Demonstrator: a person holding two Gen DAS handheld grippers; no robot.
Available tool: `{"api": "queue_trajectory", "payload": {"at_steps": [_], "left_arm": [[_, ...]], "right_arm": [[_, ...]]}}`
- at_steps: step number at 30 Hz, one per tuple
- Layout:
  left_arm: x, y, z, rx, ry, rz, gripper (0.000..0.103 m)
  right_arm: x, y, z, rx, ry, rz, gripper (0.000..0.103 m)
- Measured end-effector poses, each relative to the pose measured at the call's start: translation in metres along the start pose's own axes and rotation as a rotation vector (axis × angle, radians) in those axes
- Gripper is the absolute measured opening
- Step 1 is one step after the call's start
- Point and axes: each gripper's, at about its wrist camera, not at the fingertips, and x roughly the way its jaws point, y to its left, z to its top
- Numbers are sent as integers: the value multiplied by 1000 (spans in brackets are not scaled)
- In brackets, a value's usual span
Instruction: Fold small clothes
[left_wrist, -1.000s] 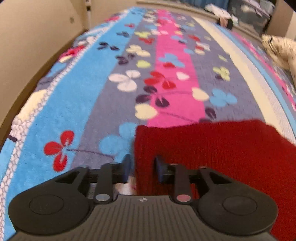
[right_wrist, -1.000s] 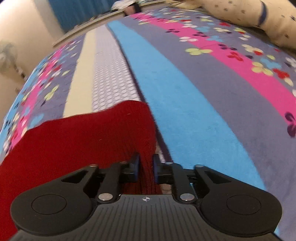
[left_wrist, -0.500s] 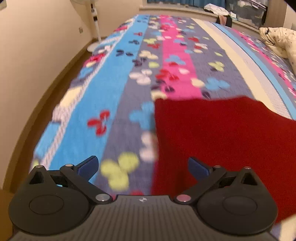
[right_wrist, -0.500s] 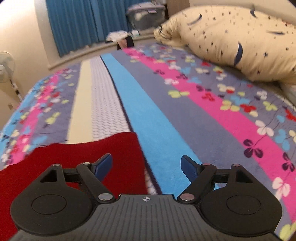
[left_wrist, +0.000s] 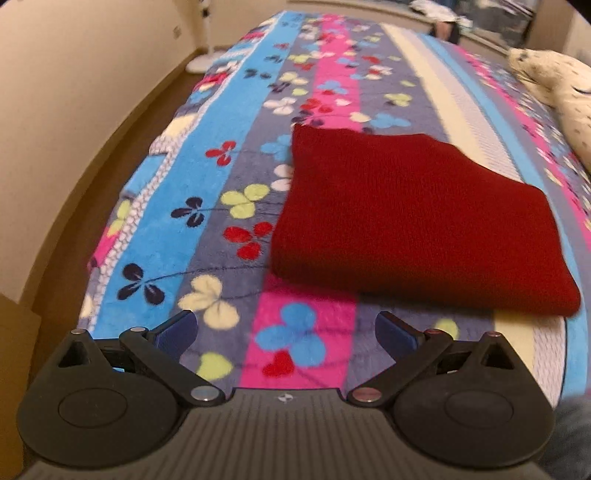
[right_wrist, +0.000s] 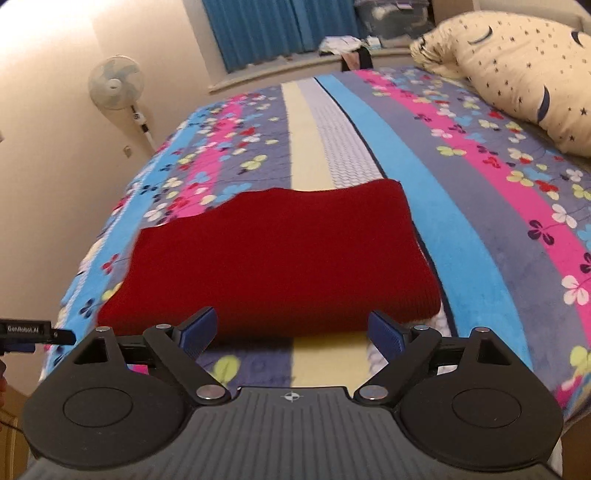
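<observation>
A dark red knitted garment (left_wrist: 410, 218) lies folded flat on the flowered striped blanket (left_wrist: 229, 155) of a bed. It also shows in the right wrist view (right_wrist: 280, 258). My left gripper (left_wrist: 286, 330) is open and empty, held back from the garment's near left corner, above the blanket. My right gripper (right_wrist: 291, 332) is open and empty, just short of the garment's near edge.
A cream pillow with dark stars (right_wrist: 524, 74) lies on the bed at the right. A standing fan (right_wrist: 116, 85) is by the wall on the left, blue curtains (right_wrist: 273, 29) behind. The bed's left edge drops to brown floor (left_wrist: 92, 155).
Both grippers were shut on the garment's far edge; they opened, let it go and pulled back toward the near edge of the bed. The garment now lies folded.
</observation>
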Motion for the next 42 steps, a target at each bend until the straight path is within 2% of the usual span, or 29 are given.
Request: {"api": "queue_trajectory", "payload": {"at_steps": [4,10,16,29,42], "left_arm": [[-34,-7,-22,21,-26,21,103],[-65,-22,-57,27,-24,-38,103],[-86,-35,-76,52,-52,-64,103],[-99,-34,-83,57,-77,-78,103],[-81,-33,-76,48,-41,-87,103]], "right_arm": [[-36,14,-18,-51,-37,-4,90],[-69,24,-43,-71,-56,9,90],[-87,33,-57,-104,-66,24,90],[-98,34,-63,-99,-85,20,90],[-87,34,-62,-81,-33,2,90]]}}
